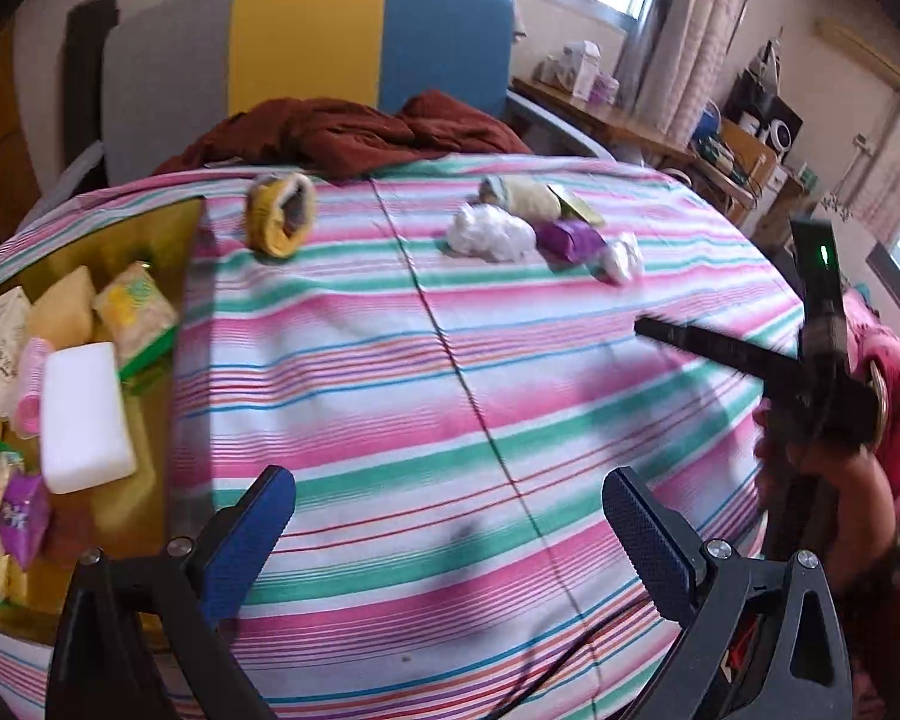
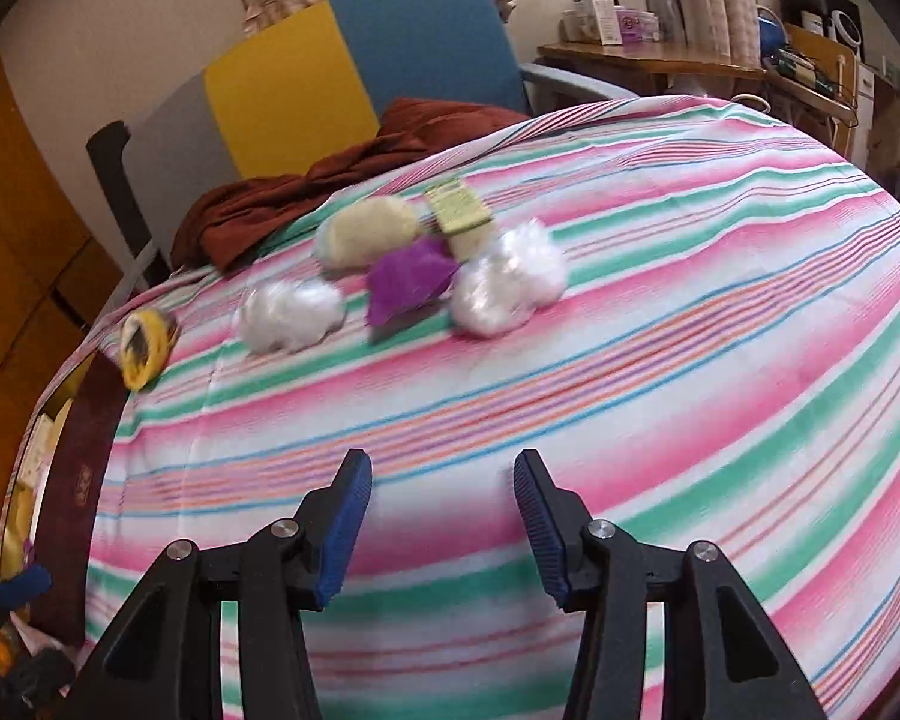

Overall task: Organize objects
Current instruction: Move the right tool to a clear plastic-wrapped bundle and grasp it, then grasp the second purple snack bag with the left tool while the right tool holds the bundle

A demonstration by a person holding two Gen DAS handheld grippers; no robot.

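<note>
A pink, green and white striped sheet (image 1: 450, 360) carries a loose group of small items at its far side: a yellow ring-shaped pouch (image 2: 144, 348), two white crumpled bags (image 2: 291, 312) (image 2: 507, 285), a purple packet (image 2: 408, 279), a cream pouch (image 2: 369, 231) and a green-yellow packet (image 2: 456, 207). At the left stands a gold-lined box (image 1: 150, 228) holding a white block (image 1: 84, 417), a pink roll and several packets. My left gripper (image 1: 450, 477) is open over bare sheet beside the box. My right gripper (image 2: 444, 457) is open and empty, well short of the group.
A rust-brown cloth (image 1: 354, 132) lies bunched at the sheet's far edge, against a grey, yellow and blue padded panel (image 1: 306, 42). A wooden desk (image 2: 660, 57) with boxes stands at the back right. A person's hand (image 1: 840, 468) holds the right gripper at the sheet's right edge.
</note>
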